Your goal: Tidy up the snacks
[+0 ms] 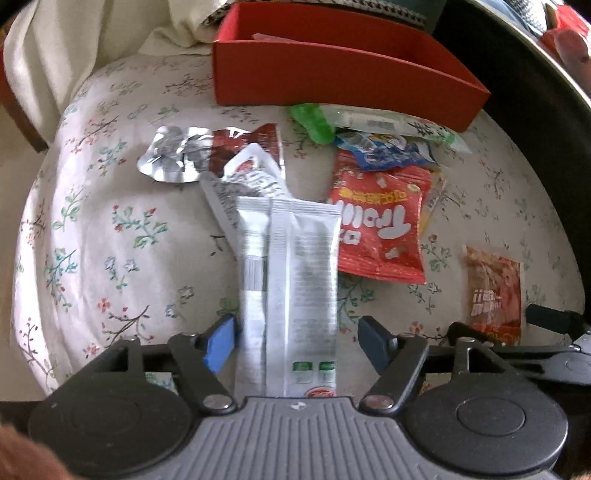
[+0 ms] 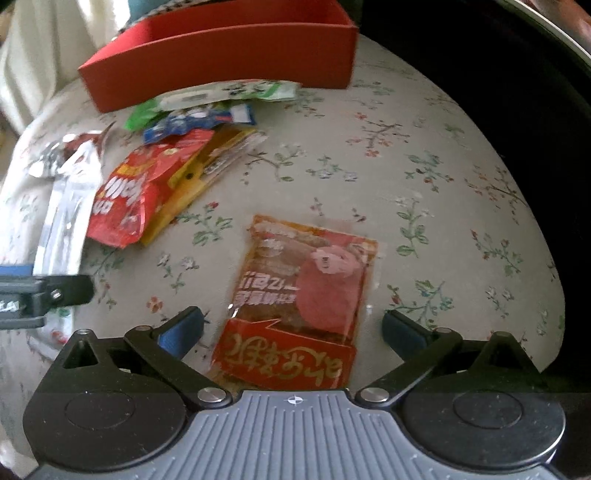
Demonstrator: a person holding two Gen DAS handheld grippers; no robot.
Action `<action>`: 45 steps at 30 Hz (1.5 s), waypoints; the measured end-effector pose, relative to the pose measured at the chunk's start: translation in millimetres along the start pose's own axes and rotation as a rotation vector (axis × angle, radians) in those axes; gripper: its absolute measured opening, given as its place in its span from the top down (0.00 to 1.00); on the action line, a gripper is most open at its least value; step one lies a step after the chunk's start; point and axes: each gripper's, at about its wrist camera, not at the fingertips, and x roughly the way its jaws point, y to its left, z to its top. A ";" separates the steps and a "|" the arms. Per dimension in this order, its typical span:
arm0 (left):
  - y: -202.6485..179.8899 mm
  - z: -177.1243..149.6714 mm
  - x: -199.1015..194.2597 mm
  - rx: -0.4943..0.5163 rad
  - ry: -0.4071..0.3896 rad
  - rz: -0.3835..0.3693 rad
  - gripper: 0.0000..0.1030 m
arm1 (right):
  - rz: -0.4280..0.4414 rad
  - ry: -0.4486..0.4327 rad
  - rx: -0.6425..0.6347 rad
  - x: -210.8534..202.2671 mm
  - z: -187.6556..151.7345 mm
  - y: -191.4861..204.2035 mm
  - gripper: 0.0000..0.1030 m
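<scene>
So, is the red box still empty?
Not quite: inside the red box one pale packet edge shows; most of the floor is hidden.

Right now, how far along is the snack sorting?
Barely started: red box shows maybe one item. Left gripper straddles the white packet, pads clear. Right gripper, open, straddles the orange packet. The rest remain on the floral cloth.

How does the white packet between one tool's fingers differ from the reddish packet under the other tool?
The white packet is long, narrow and opaque with small grey print; the reddish packet is shorter, broader and partly see-through, with a pink pig and gold lettering. The white packet overlaps other snacks; the reddish packet lies alone. Both lie on the floral cloth, each between open tool fingers.
</scene>
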 end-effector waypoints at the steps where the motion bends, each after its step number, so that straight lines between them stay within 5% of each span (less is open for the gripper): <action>1: -2.7 -0.4 1.0 0.012 -0.005 0.015 0.37 | 0.000 -0.002 -0.011 0.3 -0.3 1.5 0.00; 4: -4.6 -1.7 1.2 0.030 -0.019 0.049 0.45 | 0.009 0.000 -0.018 -0.3 0.0 1.7 0.01; 5: -3.7 -1.9 0.0 0.034 -0.028 0.066 0.56 | 0.012 -0.003 -0.019 -1.5 -0.4 1.7 0.01; 8: 3.0 -0.9 -3.2 0.008 -0.034 0.058 0.61 | 0.019 -0.028 -0.026 -3.9 1.6 -0.9 0.13; 14: 5.7 3.0 -11.2 -0.016 -0.073 0.046 0.62 | 0.057 -0.054 0.020 -9.5 8.9 -13.6 0.26; 27: 11.3 8.1 -30.8 -0.051 -0.138 -0.030 0.62 | 0.111 -0.137 0.102 -22.2 13.9 -21.6 0.27; 45: 12.1 23.5 -43.0 -0.052 -0.244 0.016 0.62 | 0.174 -0.268 0.072 -37.9 44.9 -5.6 0.27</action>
